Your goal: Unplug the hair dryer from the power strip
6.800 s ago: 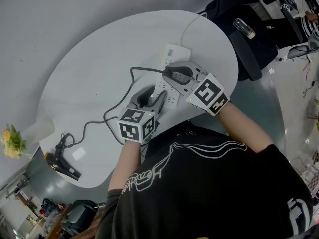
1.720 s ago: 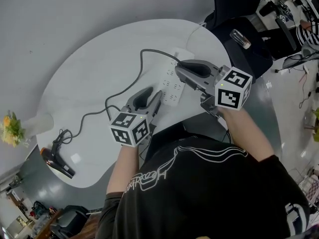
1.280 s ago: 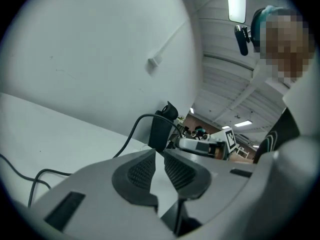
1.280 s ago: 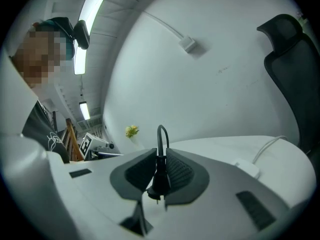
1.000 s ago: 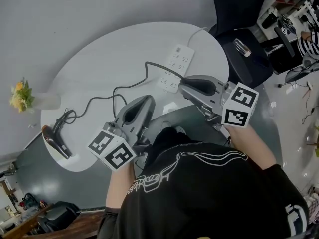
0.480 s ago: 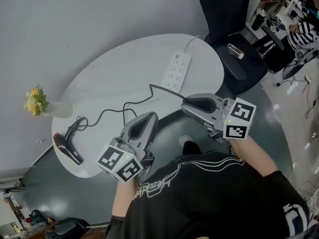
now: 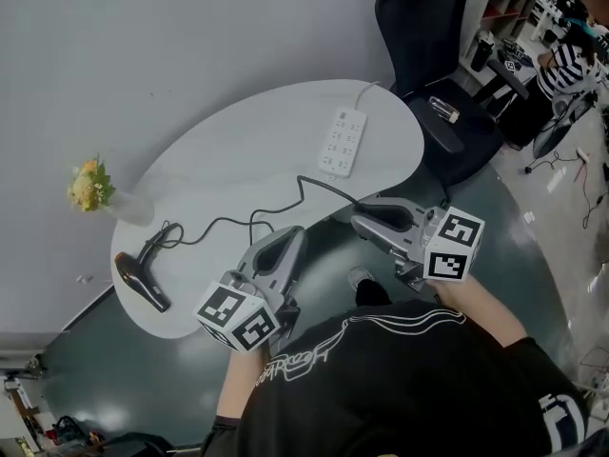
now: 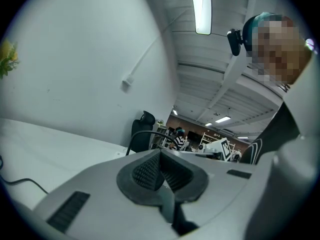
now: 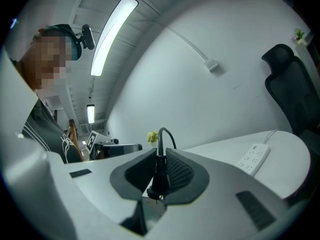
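Observation:
The white power strip (image 7: 343,141) lies on the oval white table (image 7: 238,150), with no plug in it. Its sockets also show in the right gripper view (image 9: 255,156). The black hair dryer (image 7: 141,282) rests at the table's near left end. Its black cord (image 7: 276,206) runs across the table and off the front edge to my right gripper (image 7: 360,222). That gripper is shut on the black plug (image 9: 159,176), held level, off the table. My left gripper (image 7: 293,234) hangs beside it, shut (image 8: 161,171) and holding nothing.
A vase of yellow flowers (image 7: 90,187) stands at the table's left end. A black office chair (image 7: 433,27) sits behind the table's right end, with desks and a person beyond it. Grey floor surrounds the table.
The right gripper pulled the plug out of the strip and drew back off the table's front edge, trailing the cord. The left gripper left the strip and drew back too.

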